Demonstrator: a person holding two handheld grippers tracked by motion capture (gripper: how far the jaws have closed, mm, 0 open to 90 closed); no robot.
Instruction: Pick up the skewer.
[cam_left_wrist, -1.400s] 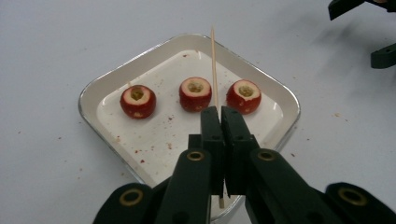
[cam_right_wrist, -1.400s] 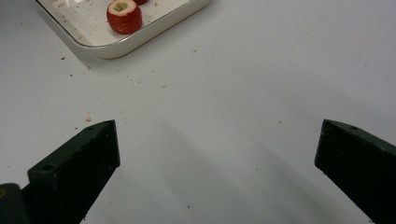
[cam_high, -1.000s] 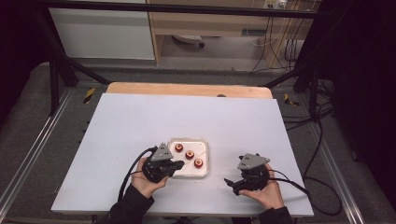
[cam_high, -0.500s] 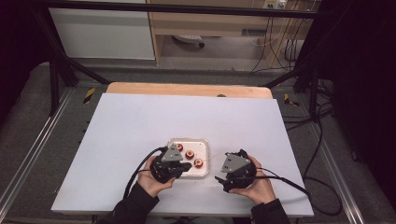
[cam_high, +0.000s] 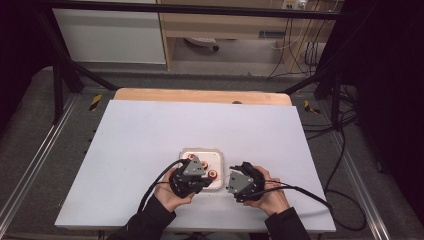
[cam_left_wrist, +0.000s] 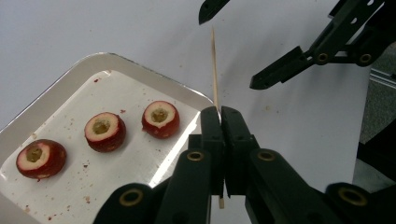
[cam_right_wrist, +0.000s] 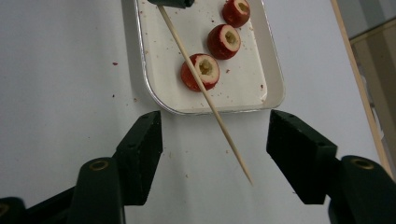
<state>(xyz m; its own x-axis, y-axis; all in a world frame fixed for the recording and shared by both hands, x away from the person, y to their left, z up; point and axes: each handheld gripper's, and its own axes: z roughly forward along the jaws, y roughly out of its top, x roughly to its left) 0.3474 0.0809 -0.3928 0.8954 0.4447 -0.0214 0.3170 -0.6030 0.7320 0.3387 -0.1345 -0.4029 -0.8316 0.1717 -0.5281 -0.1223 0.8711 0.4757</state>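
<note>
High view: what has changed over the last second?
The right tool moved left toward the tray, its jaws closing partway around the skewer's free end without gripping. The left tool stayed shut on the skewer. Three cored fruits kept their places.

High view looks down from above; both gripper views sit close, sharing the tray and skewer

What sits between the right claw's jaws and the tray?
In the right gripper view, only bare table, crossed by the free end of the skewer, separates the open right claw from the tray.
</note>
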